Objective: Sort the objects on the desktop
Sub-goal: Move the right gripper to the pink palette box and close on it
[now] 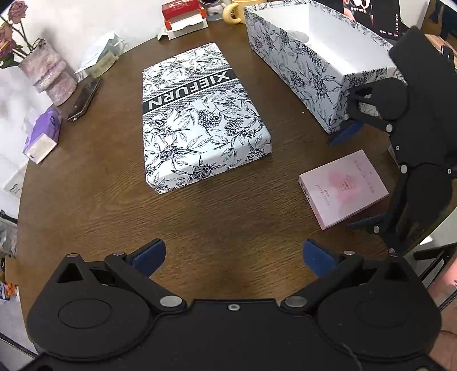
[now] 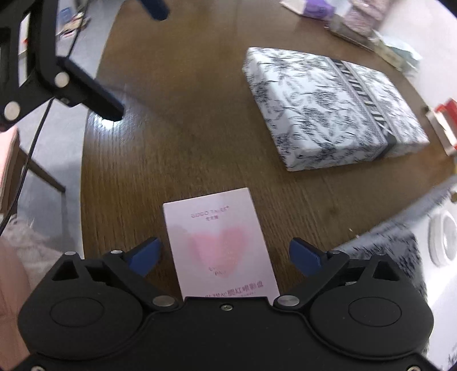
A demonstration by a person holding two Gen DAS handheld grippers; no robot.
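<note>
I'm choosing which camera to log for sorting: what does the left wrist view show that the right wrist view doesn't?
Only the left wrist view shows the inside of the open floral box, the yellow mug, the vase and the phone. Only the right wrist view shows the pink box lying between the open right gripper fingers, untouched. Both show the floral lid, the pink box, the wooden table and the open left gripper.

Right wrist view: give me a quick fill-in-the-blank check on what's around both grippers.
1. The right gripper straddles the ____ box.
2. Its fingers are ____, not touching it.
3. The left gripper holds ____.
4. The lid lies ____ the open floral box.

Missing: pink; open; nothing; beside
</note>
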